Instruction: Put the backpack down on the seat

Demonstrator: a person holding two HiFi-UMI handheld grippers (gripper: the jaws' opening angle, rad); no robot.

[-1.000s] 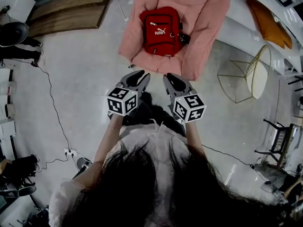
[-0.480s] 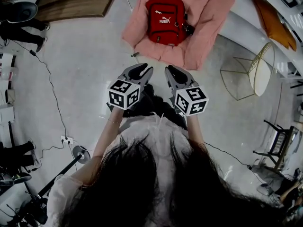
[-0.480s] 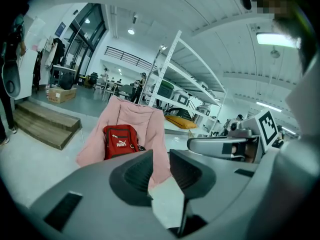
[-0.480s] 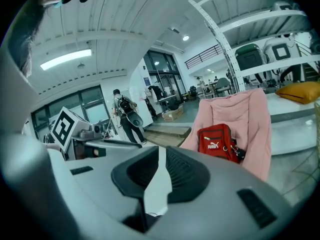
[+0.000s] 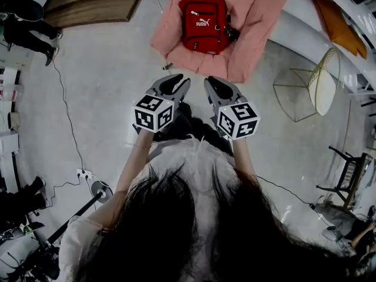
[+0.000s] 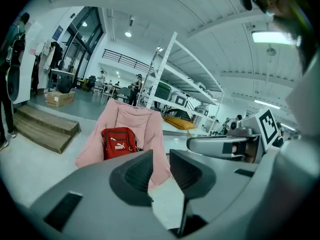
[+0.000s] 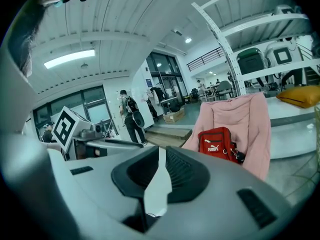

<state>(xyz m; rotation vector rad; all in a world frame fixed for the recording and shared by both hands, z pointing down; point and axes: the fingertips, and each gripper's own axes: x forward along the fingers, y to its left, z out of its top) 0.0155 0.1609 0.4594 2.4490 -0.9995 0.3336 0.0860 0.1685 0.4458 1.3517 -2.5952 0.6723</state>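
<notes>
Landmark: seat [image 5: 258, 16], a pink padded chair standing on the pale floor [image 5: 106, 87].
Backpack [image 5: 204, 23]: red, with a white logo on the front; it is set on the seat, with its back against the backrest. It is touched by neither tool.
Black fitting [image 5: 232, 35]: it is seen at the backpack's right edge, lying on the seat; its kind cannot be told.
Left gripper [image 5: 175, 81]: it is held over the floor on the near side of the seat, well apart from it and pointed towards it. The jaws are parted by a clear gap, and nothing is held between them.
Right gripper [image 5: 212, 82]: it is held just beside the left one, on the same near side of the seat. The jaws are drawn nearly together with only a slim slot left, and nothing is gripped.
Marker cubes: one is carried at the rear of each tool, left [image 5: 153, 111] and right [image 5: 238, 120], on the end away from the seat.
Wooden step [image 5: 88, 4]: it is placed to the left of the seat.
Wire-frame chair [image 5: 305, 90]: it is placed to the right of the seat, apart from it.
Orange cushion [image 5: 338, 22]: it is laid on a white ledge beyond the seat's right side.
Cable [image 5: 64, 122]: it is trailed over the floor, well to the left of the seat.
</notes>
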